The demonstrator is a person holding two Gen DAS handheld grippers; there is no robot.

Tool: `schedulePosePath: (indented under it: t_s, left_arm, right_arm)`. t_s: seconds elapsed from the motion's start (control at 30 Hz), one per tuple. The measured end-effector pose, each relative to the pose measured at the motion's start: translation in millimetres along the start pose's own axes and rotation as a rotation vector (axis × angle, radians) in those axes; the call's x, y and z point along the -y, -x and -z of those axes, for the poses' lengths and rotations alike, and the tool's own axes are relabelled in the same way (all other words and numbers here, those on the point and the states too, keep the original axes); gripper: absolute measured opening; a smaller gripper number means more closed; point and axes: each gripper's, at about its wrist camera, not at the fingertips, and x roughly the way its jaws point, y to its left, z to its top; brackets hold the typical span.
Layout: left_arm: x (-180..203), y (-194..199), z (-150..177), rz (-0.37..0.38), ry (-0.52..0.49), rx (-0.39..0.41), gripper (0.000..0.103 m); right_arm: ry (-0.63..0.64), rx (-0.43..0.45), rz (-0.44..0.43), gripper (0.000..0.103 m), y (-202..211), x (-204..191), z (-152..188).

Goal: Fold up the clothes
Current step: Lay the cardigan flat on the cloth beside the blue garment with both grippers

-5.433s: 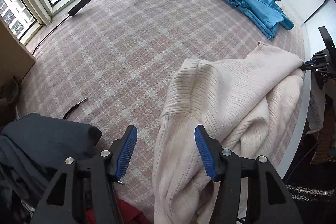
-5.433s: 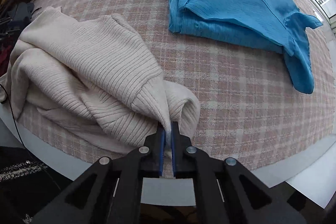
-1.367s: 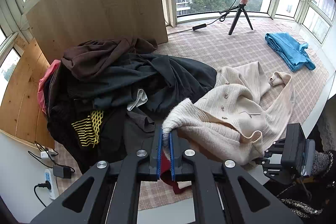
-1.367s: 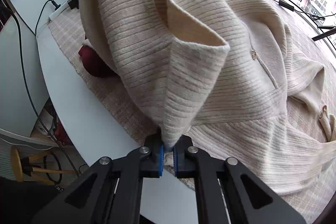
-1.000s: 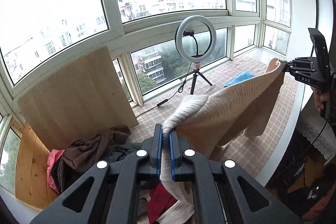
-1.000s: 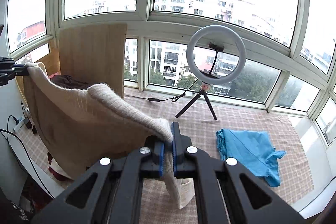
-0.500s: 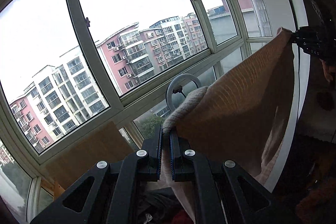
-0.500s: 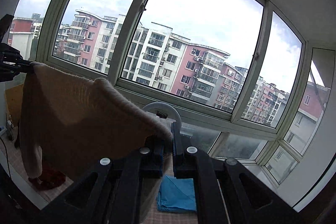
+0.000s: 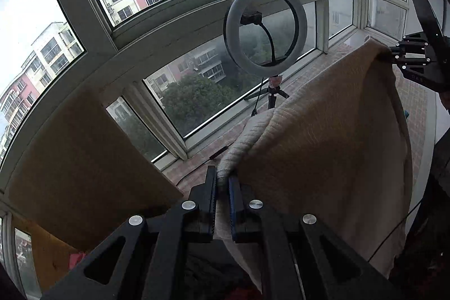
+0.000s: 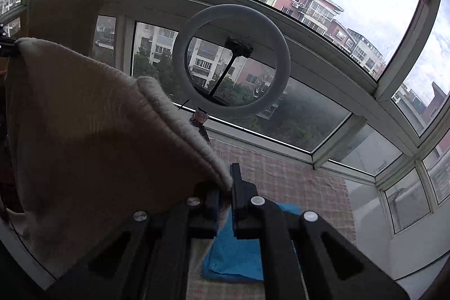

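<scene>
A cream ribbed knit cardigan hangs in the air, stretched between both grippers. My left gripper is shut on one top corner of it. In the left wrist view the right gripper grips the far corner at the upper right. In the right wrist view the cardigan fills the left half, and my right gripper is shut on its ribbed edge. The left gripper shows at the far left edge, holding the other corner. The cardigan's lower part hangs out of sight.
A ring light on a tripod stands by the windows, also the ring light in the right wrist view. A folded blue garment lies on the plaid-covered table. A wooden board leans at left, with dark clothes below.
Both grippers lifted the cardigan off the table and high into the air. In the last half second both cameras tilted down a little, so the ring light and table show again.
</scene>
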Motion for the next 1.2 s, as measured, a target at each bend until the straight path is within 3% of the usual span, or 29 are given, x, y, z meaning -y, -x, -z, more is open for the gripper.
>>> schedulePosePath:
  t_s: [0.1, 0.17, 0.2, 0.3, 0.43, 0.6, 0.63, 0.67, 0.8, 0.97, 1.07, 1.13, 1.17, 1.2]
  left_arm:
    - [2.5, -99.5, 22.7, -0.003, 0.042, -0.153, 0.010]
    - [-1.0, -126.4, 51.1, 0.044, 0.087, -0.208, 0.012]
    - [-3.1, -133.3, 67.7, 0.072, 0.115, -0.230, 0.012]
    - [-10.5, -157.4, 113.9, 0.142, 0.184, -0.306, 0.018]
    - [-5.8, -201.0, 146.8, 0.211, 0.269, -0.414, 0.018]
    - [15.7, -231.4, 155.9, 0.271, 0.266, -0.451, 0.017]
    - [19.2, -233.6, 156.2, 0.270, 0.259, -0.454, 0.008]
    - [21.1, -233.6, 156.0, 0.262, 0.253, -0.454, 0.004]
    - [5.4, -206.1, 146.0, 0.190, 0.253, -0.399, 0.003]
    - [-61.2, -178.3, 123.5, -0.001, 0.247, -0.327, 0.004]
    - [-85.0, -195.6, 122.0, -0.071, 0.233, -0.371, 0.011]
    - [-91.5, -201.9, 126.6, -0.065, 0.228, -0.389, 0.017]
    - [-88.9, -195.6, 128.1, -0.067, 0.220, -0.377, 0.017]
    - [-84.4, -186.4, 129.4, -0.071, 0.211, -0.359, 0.017]
  right_arm:
    - [0.005, -0.148, -0.028, 0.013, -106.3, 1.4, -10.9]
    - [-0.061, -0.213, -0.125, 0.014, -141.5, -0.5, 19.6]
    - [-0.089, -0.226, -0.169, 0.016, -148.3, 1.3, 35.0]
    - [-0.142, -0.274, -0.226, 0.050, -156.3, 1.8, 83.6]
    - [-0.245, -0.384, -0.244, 0.051, -176.4, 10.9, 142.0]
    - [-0.330, -0.437, -0.263, 0.051, -184.2, 17.0, 183.4]
    - [-0.339, -0.444, -0.269, 0.051, -183.0, 16.5, 189.1]
    - [-0.342, -0.448, -0.269, 0.051, -180.9, 15.9, 193.2]
    - [-0.356, -0.449, -0.287, 0.051, -170.8, 15.4, 200.2]
    - [-0.358, -0.480, -0.311, 0.051, -172.6, 12.3, 208.0]
    - [-0.313, -0.479, -0.309, 0.053, -173.1, 0.4, 208.6]
    - [-0.268, -0.473, -0.300, 0.047, -172.0, -10.1, 207.4]
    - [-0.246, -0.471, -0.297, 0.039, -171.2, -15.0, 206.6]
    - [-0.232, -0.475, -0.311, 0.010, -168.3, -18.1, 203.6]
